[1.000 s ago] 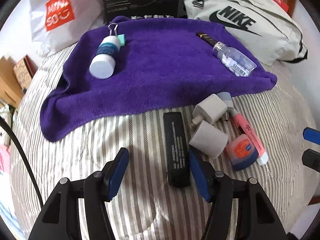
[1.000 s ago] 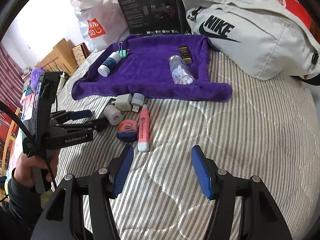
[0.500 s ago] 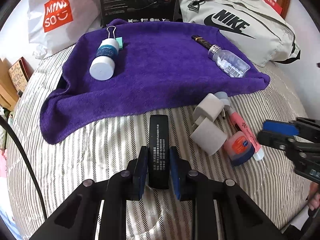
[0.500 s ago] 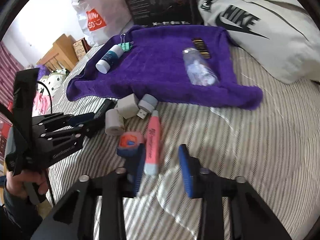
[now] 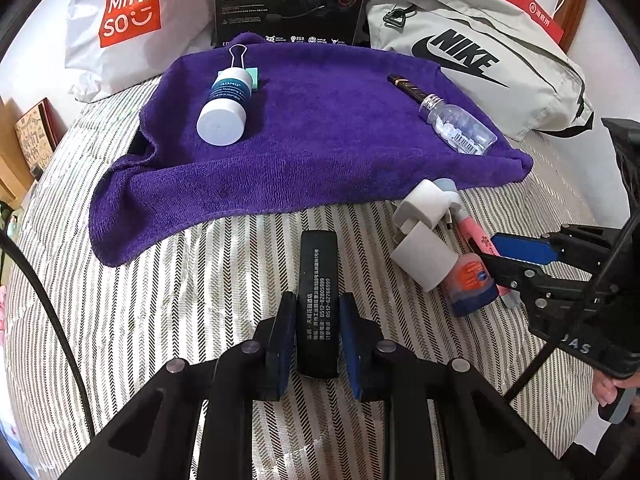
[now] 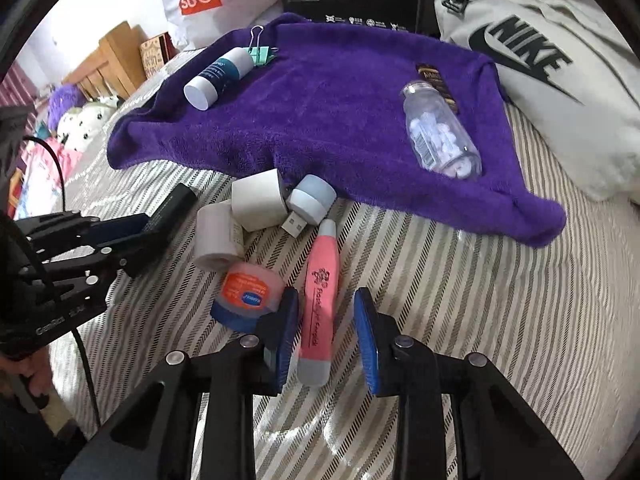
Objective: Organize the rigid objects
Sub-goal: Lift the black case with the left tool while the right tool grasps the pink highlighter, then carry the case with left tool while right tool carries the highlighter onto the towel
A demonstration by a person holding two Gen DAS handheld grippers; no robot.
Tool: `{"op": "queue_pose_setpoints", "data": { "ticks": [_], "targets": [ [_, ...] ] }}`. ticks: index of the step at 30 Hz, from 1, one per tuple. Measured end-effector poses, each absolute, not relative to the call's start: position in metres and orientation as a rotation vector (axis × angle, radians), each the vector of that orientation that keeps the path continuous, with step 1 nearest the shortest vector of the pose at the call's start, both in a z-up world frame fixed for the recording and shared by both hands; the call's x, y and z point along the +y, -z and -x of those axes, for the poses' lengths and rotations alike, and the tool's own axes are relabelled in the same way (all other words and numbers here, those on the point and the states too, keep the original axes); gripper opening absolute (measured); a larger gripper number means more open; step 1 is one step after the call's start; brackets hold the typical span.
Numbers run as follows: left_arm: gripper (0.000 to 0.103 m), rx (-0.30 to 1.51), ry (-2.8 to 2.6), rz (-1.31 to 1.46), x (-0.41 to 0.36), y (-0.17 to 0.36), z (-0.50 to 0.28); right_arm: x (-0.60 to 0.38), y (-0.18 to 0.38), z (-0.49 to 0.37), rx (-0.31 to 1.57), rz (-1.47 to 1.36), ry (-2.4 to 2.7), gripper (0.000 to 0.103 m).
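Since a second ago your left gripper [image 5: 316, 332] clamped shut on the black bar [image 5: 319, 276], and your right gripper [image 6: 326, 336] dropped over the pink tube [image 6: 320, 300]. Bare striped bedding [image 6: 460, 300] lies right of the tube; the purple towel [image 5: 320, 140] edge runs just past the clutter. Bar is flat, black, white print, lying on the bedding. Tube is pink with grey ends, beside the lip balm jar [image 6: 248, 294]. Right jaws are closing, tube between them, far pad not yet touching.
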State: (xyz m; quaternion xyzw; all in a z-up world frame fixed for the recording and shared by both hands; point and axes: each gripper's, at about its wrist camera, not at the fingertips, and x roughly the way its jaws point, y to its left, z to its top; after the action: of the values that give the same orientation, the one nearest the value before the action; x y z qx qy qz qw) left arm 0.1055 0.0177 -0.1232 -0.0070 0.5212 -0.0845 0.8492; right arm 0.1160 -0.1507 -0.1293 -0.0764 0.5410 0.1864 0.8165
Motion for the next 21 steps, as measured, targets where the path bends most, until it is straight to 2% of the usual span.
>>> {"op": "queue_pose_setpoints", "data": {
  "ticks": [2,3,9,21],
  "targets": [
    [0.021,1.098,0.178,0.009,0.018,0.123,-0.105,-0.146,0.13,-0.114,1.137,0.214,-0.378,0.025],
    [0.021,1.099,0.172,0.007,0.019,0.122,-0.104,-0.146,0.13,-0.113,1.136,0.224,-0.377,0.016],
    [0.021,1.094,0.164,-0.014,0.02,0.122,-0.102,-0.17,0.128,-0.105,1.197,0.194,-0.335,0.017],
    [0.022,1.088,0.154,-0.009,0.019,0.123,-0.102,-0.176,0.129,-0.097,1.159,0.206,-0.342,0.018]
  ]
}}
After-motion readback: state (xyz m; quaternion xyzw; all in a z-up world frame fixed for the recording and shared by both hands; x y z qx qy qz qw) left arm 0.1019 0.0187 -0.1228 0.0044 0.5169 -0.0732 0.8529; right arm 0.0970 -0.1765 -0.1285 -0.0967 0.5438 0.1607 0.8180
